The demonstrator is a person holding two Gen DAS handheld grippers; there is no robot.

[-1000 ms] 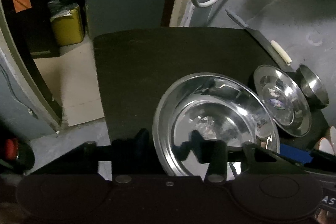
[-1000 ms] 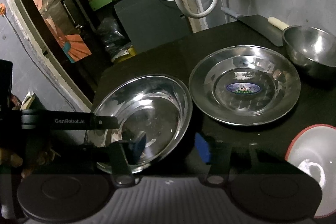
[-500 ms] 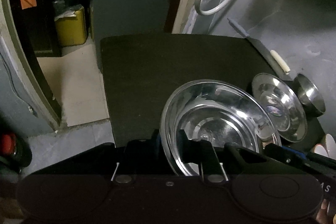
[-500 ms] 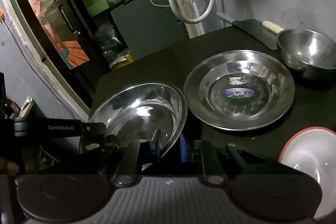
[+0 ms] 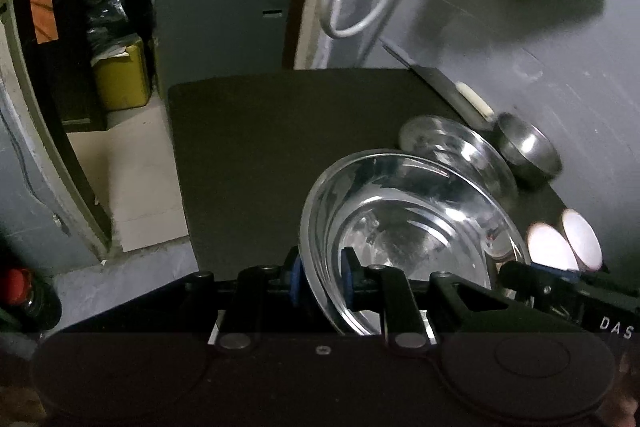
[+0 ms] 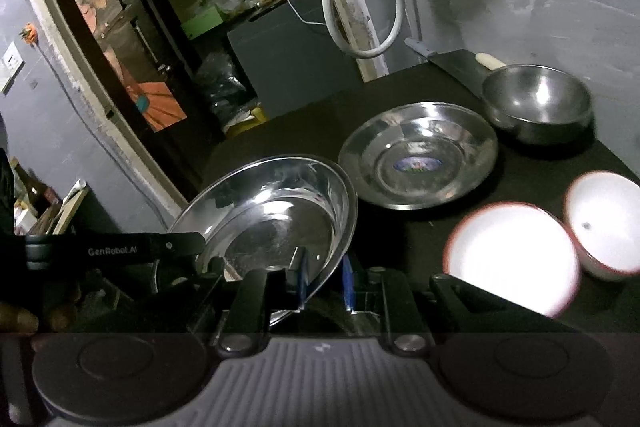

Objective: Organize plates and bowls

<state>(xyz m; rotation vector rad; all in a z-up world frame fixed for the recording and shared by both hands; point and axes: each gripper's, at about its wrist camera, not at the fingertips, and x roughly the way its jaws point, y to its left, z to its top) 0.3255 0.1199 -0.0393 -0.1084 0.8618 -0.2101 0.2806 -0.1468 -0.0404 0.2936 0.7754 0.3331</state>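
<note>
Left wrist view: steel plate [image 5: 404, 227] gripped at both rims.
It was clamped by the left gripper [image 5: 322, 277] and right gripper [image 6: 325, 279] fingers above the counter [image 5: 260, 147].

Two steel plates [image 6: 272, 219] [image 6: 418, 155], one steel bowl [image 6: 536, 103], two white bowls [image 6: 512, 259] [image 6: 604, 223]

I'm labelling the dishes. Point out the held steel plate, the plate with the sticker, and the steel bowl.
held steel plate [image 6: 276, 223]: right wrist view, inner base.
plate with the sticker [image 6: 418, 163]: right wrist view, centre sticker.
steel bowl [image 6: 536, 99]: right wrist view, inside wall.
</note>
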